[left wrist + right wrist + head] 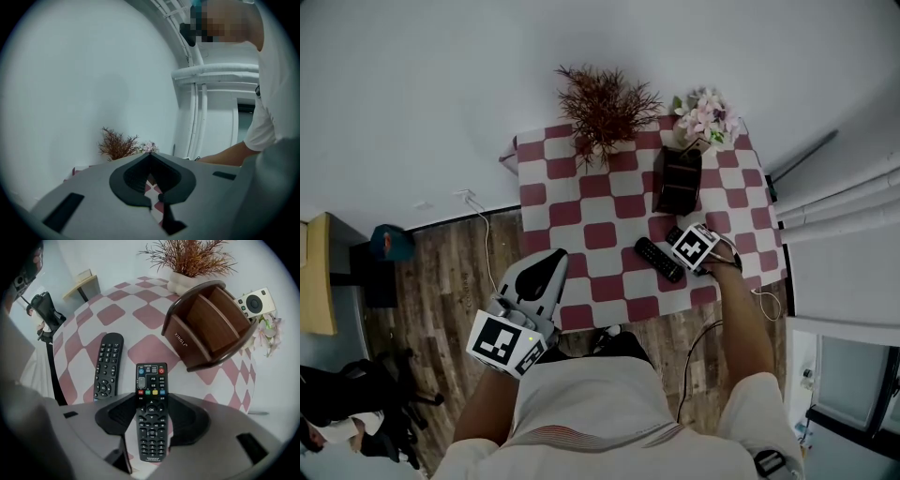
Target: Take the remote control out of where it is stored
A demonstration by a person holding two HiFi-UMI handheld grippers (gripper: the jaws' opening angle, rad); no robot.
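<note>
On the checked tabletop (140, 310), the wooden holder (206, 329) sits at 1 o'clock from the right tool (151, 399), which is clamped on the black remote control (151, 380) (already outside the holder). The next move is probably to set it down. The left tool (150, 161) is closed and empty.

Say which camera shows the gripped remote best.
The right gripper view: the remote sits between the right gripper's jaws, buttons readable. In the head view that gripper covers most of it; the left gripper view misses it.

We get soft, even, bright light with faint shadows. Both gripper views bend strongly toward dark round edges. The black plastic remote control (151, 418) looks sharp, as does the red-and-white checked tablecloth (600, 234).
</note>
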